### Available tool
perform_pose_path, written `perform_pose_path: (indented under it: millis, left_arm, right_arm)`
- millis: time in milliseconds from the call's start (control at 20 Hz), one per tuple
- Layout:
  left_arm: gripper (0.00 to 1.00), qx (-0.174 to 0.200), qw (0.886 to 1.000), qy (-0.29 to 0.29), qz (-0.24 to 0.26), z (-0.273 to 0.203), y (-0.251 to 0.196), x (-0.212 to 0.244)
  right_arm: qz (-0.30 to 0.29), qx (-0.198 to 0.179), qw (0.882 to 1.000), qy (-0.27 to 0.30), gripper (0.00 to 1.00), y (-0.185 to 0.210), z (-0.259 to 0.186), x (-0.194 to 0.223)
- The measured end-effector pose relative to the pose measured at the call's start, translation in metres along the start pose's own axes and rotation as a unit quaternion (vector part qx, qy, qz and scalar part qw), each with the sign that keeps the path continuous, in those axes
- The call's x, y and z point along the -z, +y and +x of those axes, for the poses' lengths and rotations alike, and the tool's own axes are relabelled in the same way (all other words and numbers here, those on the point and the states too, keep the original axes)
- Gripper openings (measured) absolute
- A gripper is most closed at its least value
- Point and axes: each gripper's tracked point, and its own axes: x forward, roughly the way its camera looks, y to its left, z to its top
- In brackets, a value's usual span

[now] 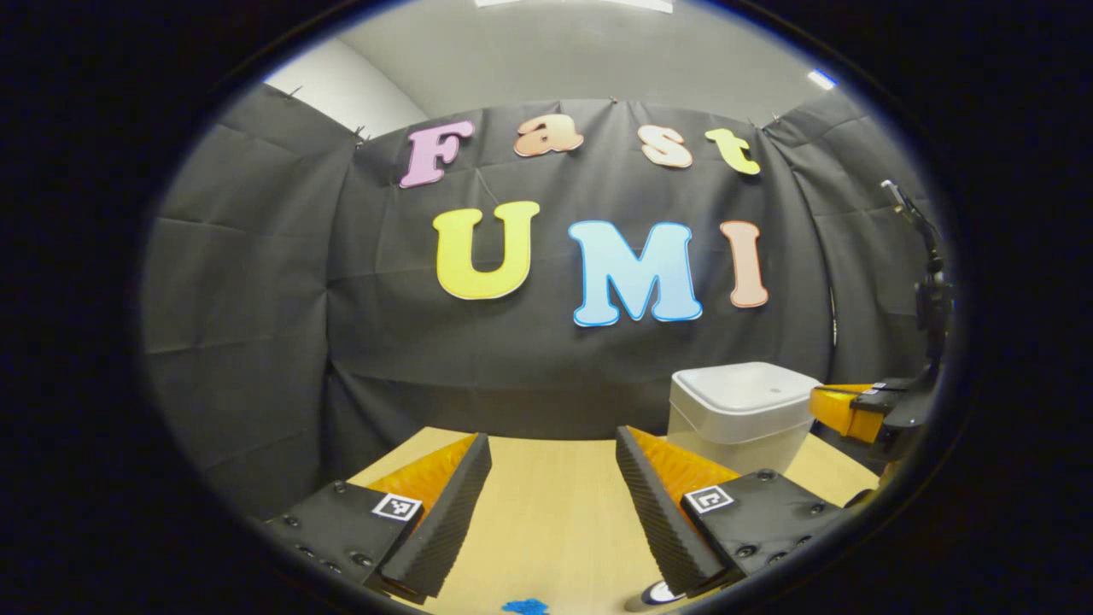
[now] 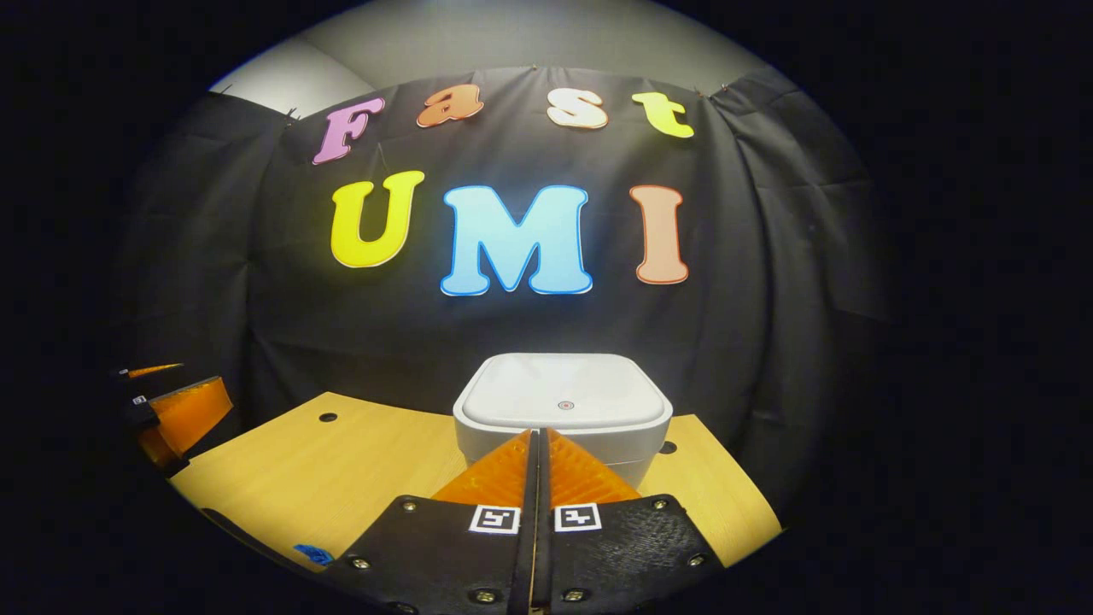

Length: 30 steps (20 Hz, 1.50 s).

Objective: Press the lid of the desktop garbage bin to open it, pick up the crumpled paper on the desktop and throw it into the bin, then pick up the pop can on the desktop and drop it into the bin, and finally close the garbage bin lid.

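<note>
At the back of the tabletop your bin sits lid down, nothing binned yet, right tongs pressed together before it, left tongs spread, empty.

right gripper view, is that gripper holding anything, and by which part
Nothing is held. The right gripper is shut with its fingers together and nothing between them, just in front of the closed garbage bin. The left gripper is open and empty.

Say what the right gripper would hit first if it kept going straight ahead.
Probably the white bin: the shut right gripper points at its front rim, lid closed; the gap between them is unclear.
</note>
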Motion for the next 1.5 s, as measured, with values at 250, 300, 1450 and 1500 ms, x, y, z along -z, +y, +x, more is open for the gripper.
perform_pose_path:
  millis: [250, 300, 1450, 1500]
  left_arm:
    - [1.0, -0.003, 1.0, 0.002, 0.0, 0.0, 0.004, 0.001]
    - [1.0, -0.004, 1.0, 0.002, 0.001, 0.0, 0.005, 0.001]
    - [1.0, -0.023, 1.0, 0.008, 0.018, 0.006, 0.012, 0.004]
    - [1.0, -0.022, 1.0, 0.008, 0.02, 0.006, 0.011, 0.005]
  right_arm:
    - [-0.004, 0.002, 1.0, -0.002, 0.0, -0.009, 0.017, -0.001]
    - [-0.012, 0.004, 1.0, -0.007, 0.0, -0.012, 0.021, -0.004]
    - [0.017, -0.038, 0.999, 0.02, 0.0, -0.024, 0.082, 0.002]
    - [0.02, -0.037, 0.999, 0.016, 0.01, -0.024, 0.082, 0.003]
